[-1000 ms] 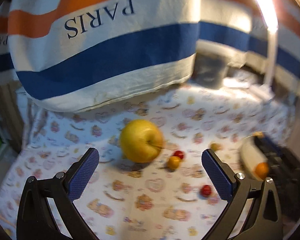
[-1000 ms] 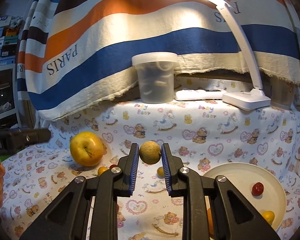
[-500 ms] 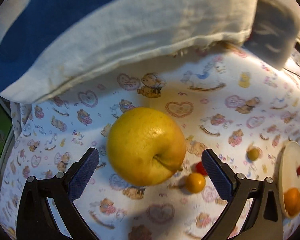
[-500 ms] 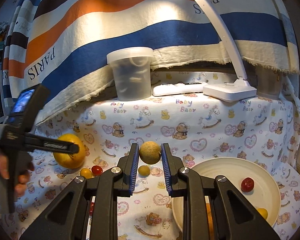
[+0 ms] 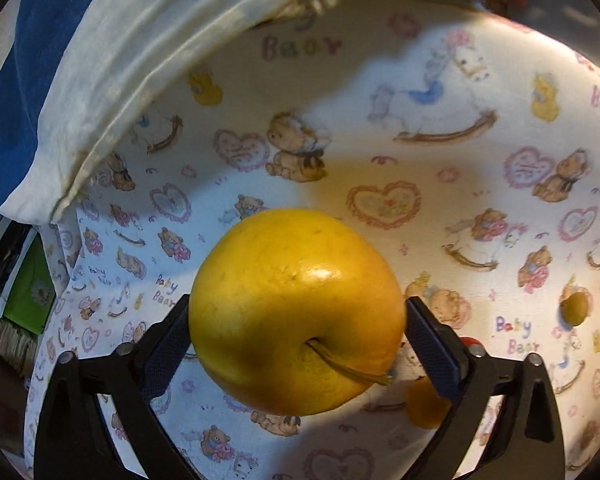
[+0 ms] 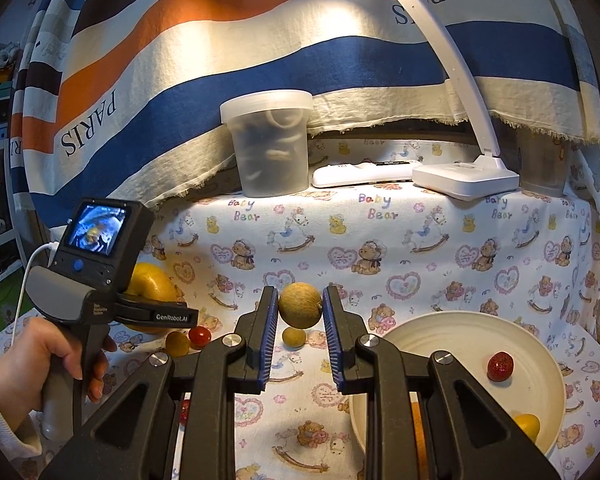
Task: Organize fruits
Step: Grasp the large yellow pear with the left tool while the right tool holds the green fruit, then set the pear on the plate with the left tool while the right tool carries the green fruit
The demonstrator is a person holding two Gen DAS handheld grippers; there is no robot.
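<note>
A big yellow apple (image 5: 284, 272) lies on the bear-print cloth (image 5: 440, 128). My left gripper (image 5: 297, 310) straddles it and its jaws are closing, with the pads close beside the apple's two flanks. In the right wrist view that gripper's finger (image 6: 156, 313) crosses in front of the apple (image 6: 150, 282). My right gripper (image 6: 299, 300) is shut on a round tan fruit (image 6: 300, 312), held above the cloth. A cream plate (image 6: 440, 328) at the lower right holds a red fruit (image 6: 500, 366) and a yellow one (image 6: 527, 424).
Small loose fruits lie on the cloth: an olive one (image 6: 177, 343), a red tomato (image 6: 200, 335), a yellow-green one (image 6: 294, 337). At the back stand a lidded plastic tub (image 6: 270, 144), a white lamp base (image 6: 466, 178) and a hanging striped towel (image 6: 220, 60). A person's hand (image 6: 32, 360) grips the left handle.
My left gripper came down and forward until the apple sits between its fingers, and its jaws narrowed. The right gripper kept hold of the tan fruit and stayed about where it was.
</note>
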